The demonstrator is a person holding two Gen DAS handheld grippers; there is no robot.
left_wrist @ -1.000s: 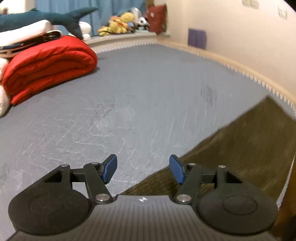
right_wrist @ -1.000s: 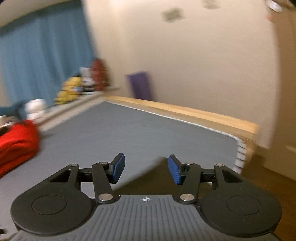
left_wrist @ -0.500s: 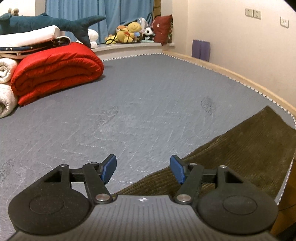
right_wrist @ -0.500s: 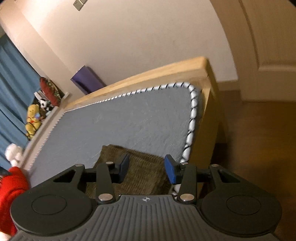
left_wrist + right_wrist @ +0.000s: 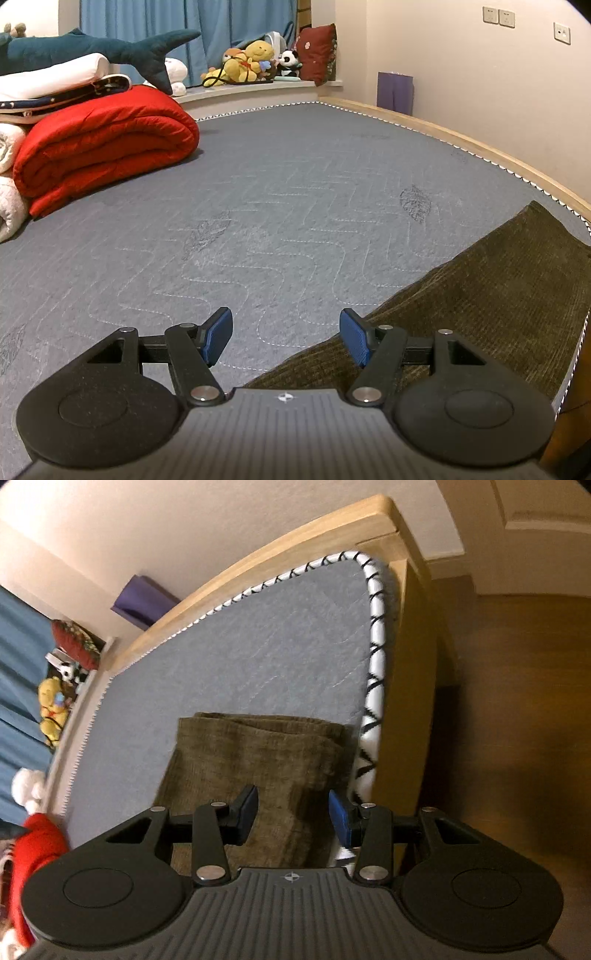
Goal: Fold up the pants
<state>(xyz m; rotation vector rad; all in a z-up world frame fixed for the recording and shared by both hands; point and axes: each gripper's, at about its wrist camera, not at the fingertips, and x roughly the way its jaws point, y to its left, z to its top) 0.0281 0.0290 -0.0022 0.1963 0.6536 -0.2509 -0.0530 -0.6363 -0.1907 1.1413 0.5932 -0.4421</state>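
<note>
Pants (image 5: pixel 255 764): olive corduroy, lying flat.

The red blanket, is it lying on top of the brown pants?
No, the red blanket sits far across the bed by the pillows, well apart from the brown pants.

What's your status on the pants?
Left gripper open, empty. Right gripper open over olive corduroy pants, flat at mattress edge. Nothing in the way.
</note>
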